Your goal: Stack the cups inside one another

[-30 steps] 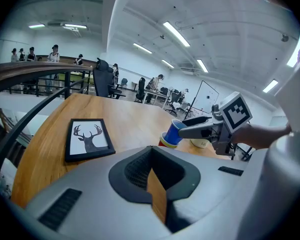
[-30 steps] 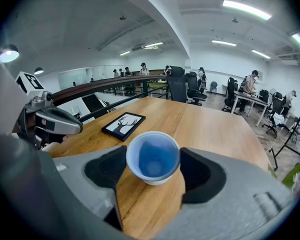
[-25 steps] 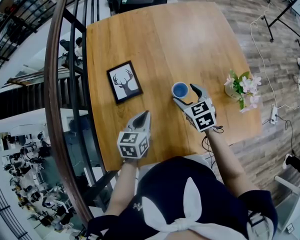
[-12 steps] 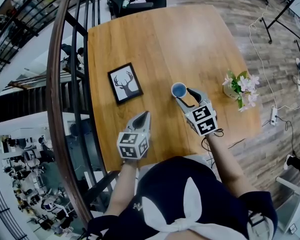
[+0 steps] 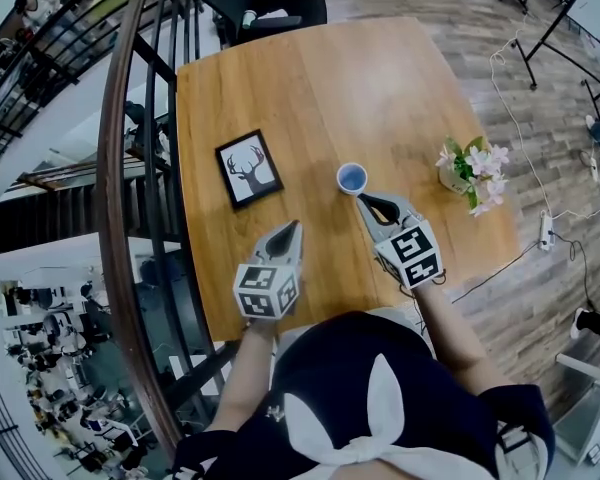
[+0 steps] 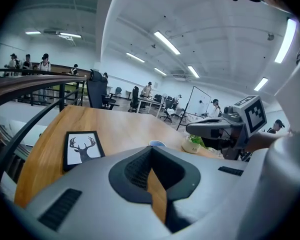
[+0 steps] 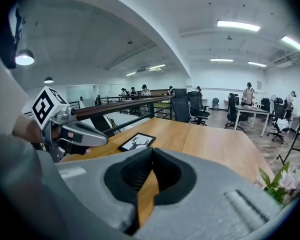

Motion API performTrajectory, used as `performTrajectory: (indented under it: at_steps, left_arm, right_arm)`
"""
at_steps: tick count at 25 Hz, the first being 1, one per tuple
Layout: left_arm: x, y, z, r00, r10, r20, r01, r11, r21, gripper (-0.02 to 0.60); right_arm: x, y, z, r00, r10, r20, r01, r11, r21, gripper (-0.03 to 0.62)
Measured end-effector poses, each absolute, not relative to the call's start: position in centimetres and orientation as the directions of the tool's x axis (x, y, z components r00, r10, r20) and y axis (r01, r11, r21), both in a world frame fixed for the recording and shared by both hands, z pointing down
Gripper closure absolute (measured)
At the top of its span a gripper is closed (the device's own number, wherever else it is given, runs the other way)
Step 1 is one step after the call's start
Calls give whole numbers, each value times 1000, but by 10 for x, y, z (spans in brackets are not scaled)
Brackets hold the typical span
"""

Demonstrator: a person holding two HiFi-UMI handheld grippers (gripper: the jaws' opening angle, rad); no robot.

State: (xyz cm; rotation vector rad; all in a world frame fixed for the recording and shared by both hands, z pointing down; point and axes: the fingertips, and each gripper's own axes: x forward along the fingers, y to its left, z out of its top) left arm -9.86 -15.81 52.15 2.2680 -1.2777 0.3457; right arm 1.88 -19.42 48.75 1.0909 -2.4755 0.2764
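Note:
A small cup point(image 5: 351, 178), blue inside with a pale rim, stands upright near the middle of the wooden table point(image 5: 310, 78). Its rim also shows in the left gripper view point(image 6: 158, 144). I cannot tell whether other cups sit inside it. My right gripper point(image 5: 365, 202) is just short of the cup on the near side, not touching it. Its jaws have just been closing and now stand shut with nothing between them point(image 7: 149, 161). My left gripper point(image 5: 292, 228) hangs near the table's front edge, left of the cup, shut and empty point(image 6: 151, 159).
A framed deer picture point(image 5: 249, 167) lies left of the cup. A small pot of pink and white flowers point(image 5: 468, 173) stands at the right edge. A dark railing point(image 5: 120, 168) runs along the table's left side, and office chairs point(image 5: 270, 8) stand beyond the far edge.
The right gripper's jaws stood open beside the cup; they have closed and the gripper has drawn back towards me. The cup stays standing on the table. The left gripper has hardly shifted.

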Motion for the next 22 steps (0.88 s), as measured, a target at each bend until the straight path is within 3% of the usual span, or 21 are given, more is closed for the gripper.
performTrajectory:
  at_steps: [22]
  left_arm:
    - [-83,-110,503,567,-708,420,-824,-480,302,565]
  right_arm:
    - [7,-113,484,-636,-620,460,-704,710,-15,596]
